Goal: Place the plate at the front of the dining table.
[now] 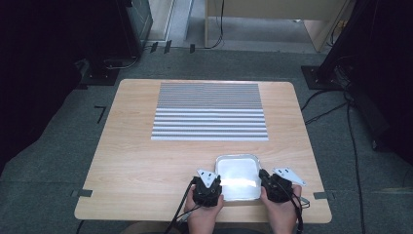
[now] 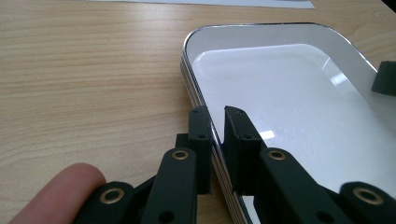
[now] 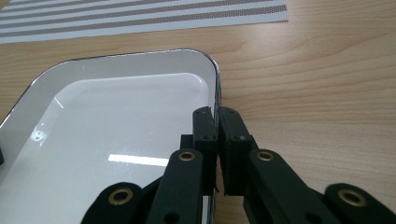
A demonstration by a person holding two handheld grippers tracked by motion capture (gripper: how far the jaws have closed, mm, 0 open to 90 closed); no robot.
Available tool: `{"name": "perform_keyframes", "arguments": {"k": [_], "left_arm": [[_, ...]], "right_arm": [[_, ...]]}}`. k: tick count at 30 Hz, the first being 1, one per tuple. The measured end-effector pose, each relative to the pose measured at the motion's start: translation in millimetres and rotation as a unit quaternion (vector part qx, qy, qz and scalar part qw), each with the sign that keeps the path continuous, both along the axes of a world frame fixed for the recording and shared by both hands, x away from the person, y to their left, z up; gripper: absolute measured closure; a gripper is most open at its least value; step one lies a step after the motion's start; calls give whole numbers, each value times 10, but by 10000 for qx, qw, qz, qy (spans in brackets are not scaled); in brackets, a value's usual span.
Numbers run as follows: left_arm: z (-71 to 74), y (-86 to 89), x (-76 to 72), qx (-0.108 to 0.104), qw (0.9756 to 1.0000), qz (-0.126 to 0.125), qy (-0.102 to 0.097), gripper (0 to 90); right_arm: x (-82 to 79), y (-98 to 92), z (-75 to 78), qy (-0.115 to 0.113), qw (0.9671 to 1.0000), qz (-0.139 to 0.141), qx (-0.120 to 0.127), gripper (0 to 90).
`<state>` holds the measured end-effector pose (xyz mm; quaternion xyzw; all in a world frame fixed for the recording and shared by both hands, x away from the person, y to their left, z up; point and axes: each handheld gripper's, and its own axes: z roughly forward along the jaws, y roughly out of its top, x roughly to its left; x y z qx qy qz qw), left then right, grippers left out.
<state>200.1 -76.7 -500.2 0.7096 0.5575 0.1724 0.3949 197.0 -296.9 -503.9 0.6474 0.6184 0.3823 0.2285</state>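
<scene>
A white tray [image 1: 237, 156] with a shiny metal rim lies near the table's front edge, with nothing on it. My left gripper [image 1: 217, 185] is at its left side; in the left gripper view the left gripper [image 2: 217, 119] has one jaw outside and one inside the rim, shut on the tray [image 2: 289, 93] edge. My right gripper [image 1: 263, 181] is at the tray's right side. In the right gripper view the right gripper [image 3: 217, 116] is shut tight on the tray [image 3: 126, 116] rim. The rim looks layered from the side.
A grey-and-white striped mat [image 1: 210, 111] lies flat across the far middle of the wooden table [image 1: 131, 156]. The table's front edge runs just below both hands. Cables trail from the grippers toward the person. Dark stands and cables surround the table on the floor.
</scene>
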Motion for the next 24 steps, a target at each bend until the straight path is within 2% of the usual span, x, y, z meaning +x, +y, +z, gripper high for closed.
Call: {"name": "perform_keyframes", "arguments": {"k": [3, 8, 15, 24], "left_arm": [[-9, 2, 13, -19, 10000, 24, -80, 840], [2, 30, 42, -128, 9999, 7, -79, 860], [36, 50, 28, -182, 9997, -17, -149, 873], [133, 87, -15, -295, 9991, -69, -296, 880]], "right_arm": [[-2, 5, -1, -7, 10000, -63, 45, 880], [-12, 6, 15, -54, 9999, -131, 83, 897], [-14, -24, 20, -47, 9991, -210, 357, 900], [-54, -23, 123, -243, 9986, -222, 417, 900]]}}
